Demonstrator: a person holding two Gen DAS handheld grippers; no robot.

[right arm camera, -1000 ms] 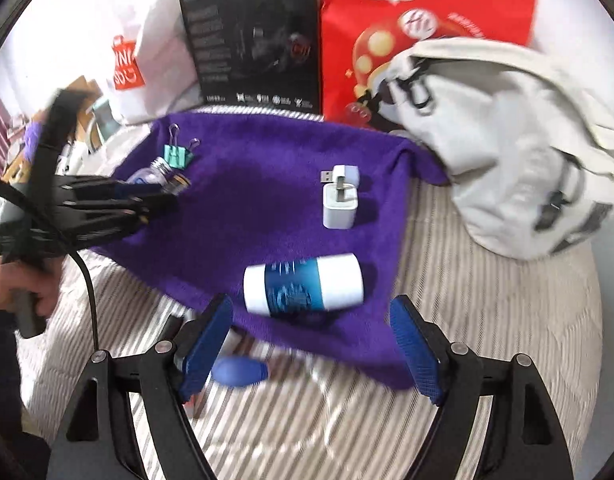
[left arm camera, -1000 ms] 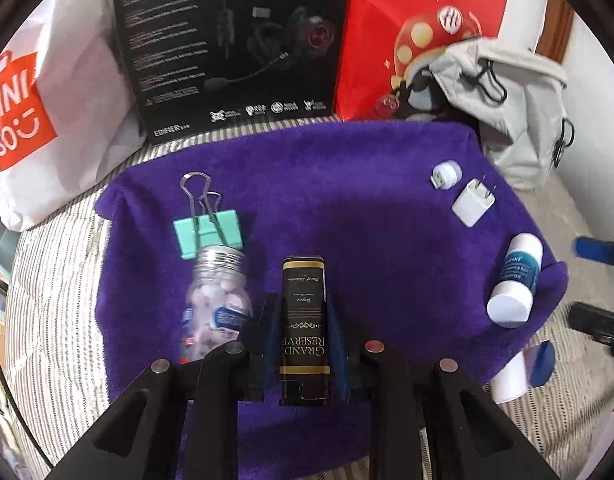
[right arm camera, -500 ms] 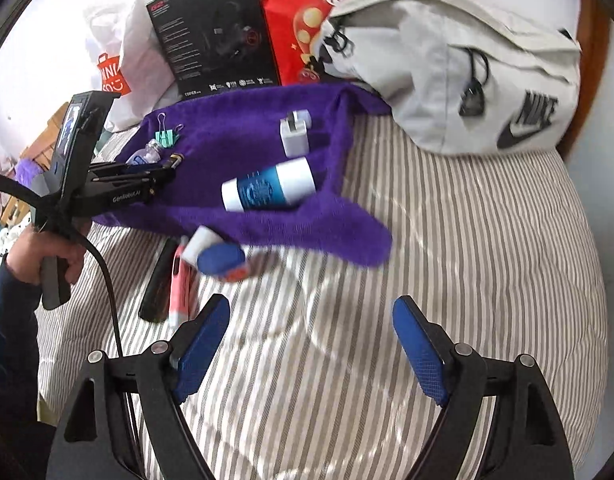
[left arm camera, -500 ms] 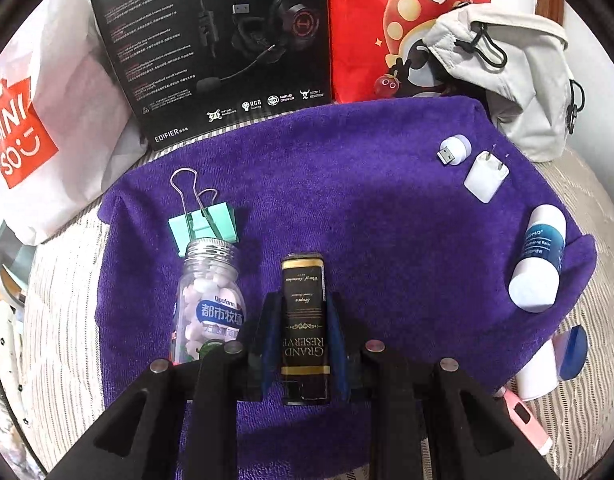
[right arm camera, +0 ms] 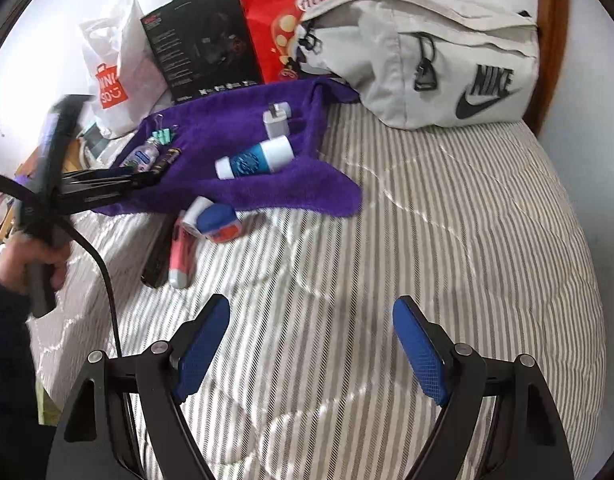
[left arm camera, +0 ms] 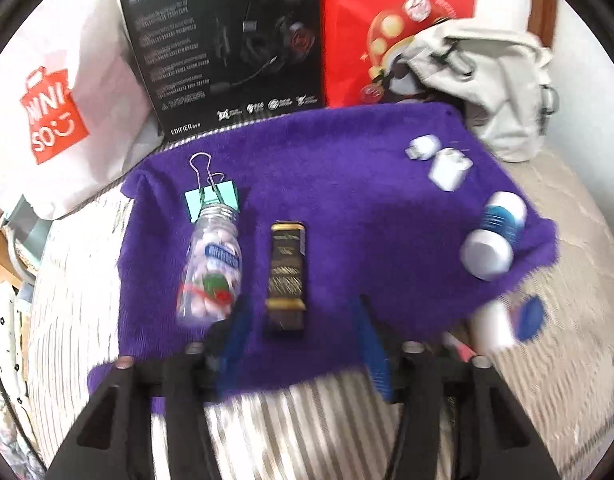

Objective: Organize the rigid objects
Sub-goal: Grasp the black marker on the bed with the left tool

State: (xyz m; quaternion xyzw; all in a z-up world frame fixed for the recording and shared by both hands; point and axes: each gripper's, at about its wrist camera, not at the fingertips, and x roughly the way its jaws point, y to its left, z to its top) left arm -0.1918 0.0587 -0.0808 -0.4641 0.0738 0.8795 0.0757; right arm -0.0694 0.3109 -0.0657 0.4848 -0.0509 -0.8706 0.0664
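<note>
A black, gold-trimmed box lies flat on the purple towel, beside a clear candy bottle and a teal binder clip. My left gripper is open, its blue pads on either side of the box's near end and clear of it. Farther right on the towel are a white charger, a small white plug and a blue-and-white bottle. My right gripper hangs open over the striped bedcover with nothing in it, well short of the towel.
Off the towel's near edge lie a white-and-blue container, a pink item and a black bar. A grey Nike bag, red bag, black headset box and white shopping bag line the back.
My left gripper has opened, let go of the black box on the towel and drawn back. My right gripper has pulled farther away from the towel, over the bedcover.
</note>
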